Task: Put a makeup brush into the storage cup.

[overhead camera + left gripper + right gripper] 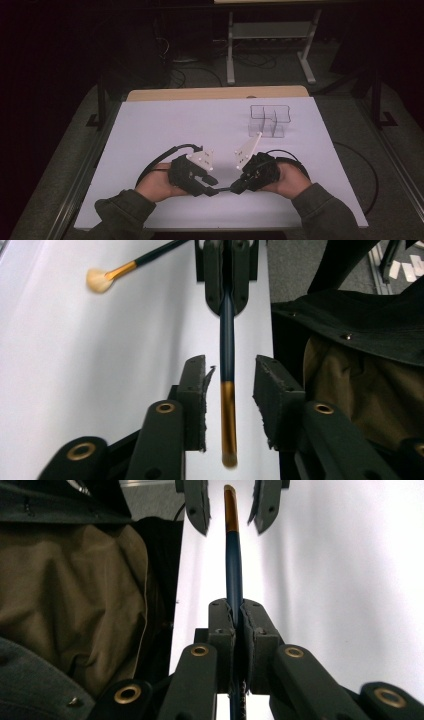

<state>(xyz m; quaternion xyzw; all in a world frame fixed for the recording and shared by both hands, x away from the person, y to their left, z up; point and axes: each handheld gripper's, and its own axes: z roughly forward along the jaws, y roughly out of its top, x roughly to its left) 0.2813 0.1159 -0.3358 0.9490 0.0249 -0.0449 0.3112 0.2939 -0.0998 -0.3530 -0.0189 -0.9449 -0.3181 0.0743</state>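
A slim brush [227,340] with a dark blue handle and a gold ferrule lies level between my two grippers, just above the white table sheet [165,130]. My right gripper [235,612] is shut on the blue handle [233,555]. My left gripper [230,380] faces it with its jaws apart. The gold end sits between the pads [195,400] without touching them. In the high view the left gripper [212,189] and the right gripper [235,188] meet tip to tip near the table's front edge.
A second brush [130,265] with a pale fan of bristles lies on the sheet farther off. A clear divided organiser [270,120] stands at the back right. The person's olive jacket [75,595] is close beside the grippers.
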